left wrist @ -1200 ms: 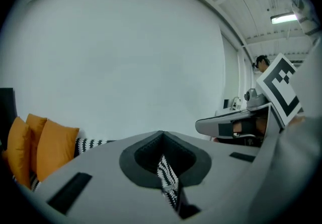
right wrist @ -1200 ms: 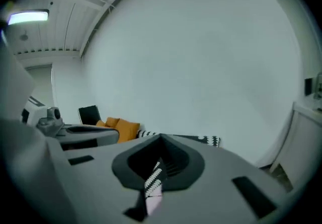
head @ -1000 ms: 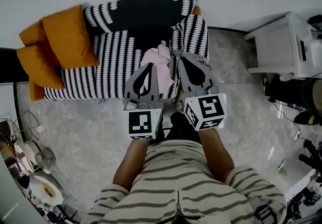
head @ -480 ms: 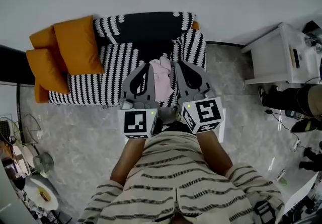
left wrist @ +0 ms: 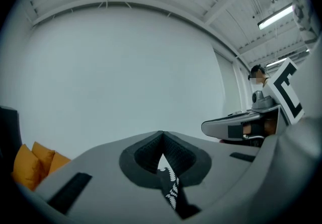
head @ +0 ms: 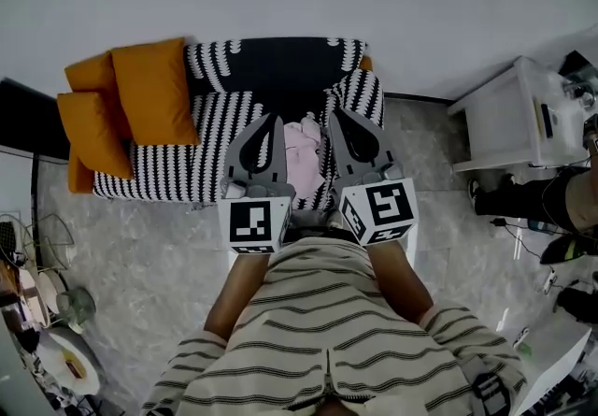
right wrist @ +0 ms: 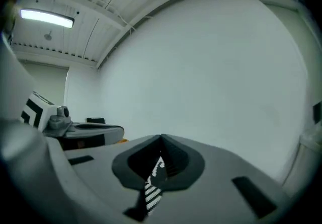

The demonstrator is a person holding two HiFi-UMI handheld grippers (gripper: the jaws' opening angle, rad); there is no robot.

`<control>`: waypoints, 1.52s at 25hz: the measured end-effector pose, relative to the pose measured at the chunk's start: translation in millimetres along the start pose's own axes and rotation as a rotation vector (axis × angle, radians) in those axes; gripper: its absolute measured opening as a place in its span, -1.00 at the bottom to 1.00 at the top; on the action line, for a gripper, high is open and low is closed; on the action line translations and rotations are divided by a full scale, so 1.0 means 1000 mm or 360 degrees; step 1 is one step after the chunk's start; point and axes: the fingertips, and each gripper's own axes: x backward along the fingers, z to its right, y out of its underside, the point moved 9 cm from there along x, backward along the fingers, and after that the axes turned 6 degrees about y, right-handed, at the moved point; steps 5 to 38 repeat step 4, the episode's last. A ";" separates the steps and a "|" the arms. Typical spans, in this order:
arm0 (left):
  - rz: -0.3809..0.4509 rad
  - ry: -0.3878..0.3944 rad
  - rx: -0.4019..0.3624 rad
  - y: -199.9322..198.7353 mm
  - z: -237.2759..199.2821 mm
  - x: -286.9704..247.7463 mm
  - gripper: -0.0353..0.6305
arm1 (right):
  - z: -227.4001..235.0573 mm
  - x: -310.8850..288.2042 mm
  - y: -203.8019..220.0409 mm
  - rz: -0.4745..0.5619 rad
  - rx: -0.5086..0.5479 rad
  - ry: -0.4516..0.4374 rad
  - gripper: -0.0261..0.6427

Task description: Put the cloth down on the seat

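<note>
While I stand over the sofa with a gripper in each hand, order of notes: left to right.

Orange cushions: piled at the left end of the sofa, well apart from the pink cloth; not involved.

Seat: black-and-white striped, bare on its left and middle parts.

Left gripper: my jaws are pressed fully together with nothing pinched. Its own view faces a blank wall; only a sliver of striped fabric shows through the slit under the tips, which I read as the sofa below. From the head view it sits just left of the pink cloth.

Pink cloth, position: a crumpled heap on the right part of the seat, in front of the backrest, framed between my two grippers in the head view. No jaw has hold of it.

Right gripper: jaws likewise closed tight and empty, with the same striped sliver under the tips. It sits just right of the pink cloth.

White cabinet: on the floor to the right of the sofa, apart from it.

Done: the pink cloth rests on the seat and is released, so the placing looks complete.

Left: by my judgement, only drawing both grippers clear. The grippers hide the edges of the pink cloth, so I cannot tell how neatly it lies.
</note>
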 end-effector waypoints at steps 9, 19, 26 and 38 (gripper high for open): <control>-0.0001 -0.0018 -0.0027 0.000 0.002 0.006 -0.88 | -0.004 0.009 0.001 0.0003 0.0009 -0.0006 -0.89; -0.0001 -0.0018 -0.0027 0.000 0.002 0.006 -0.88 | -0.004 0.009 0.001 0.0003 0.0009 -0.0006 -0.89; -0.0001 -0.0018 -0.0027 0.000 0.002 0.006 -0.88 | -0.004 0.009 0.001 0.0003 0.0009 -0.0006 -0.89; -0.0001 -0.0018 -0.0027 0.000 0.002 0.006 -0.88 | -0.004 0.009 0.001 0.0003 0.0009 -0.0006 -0.89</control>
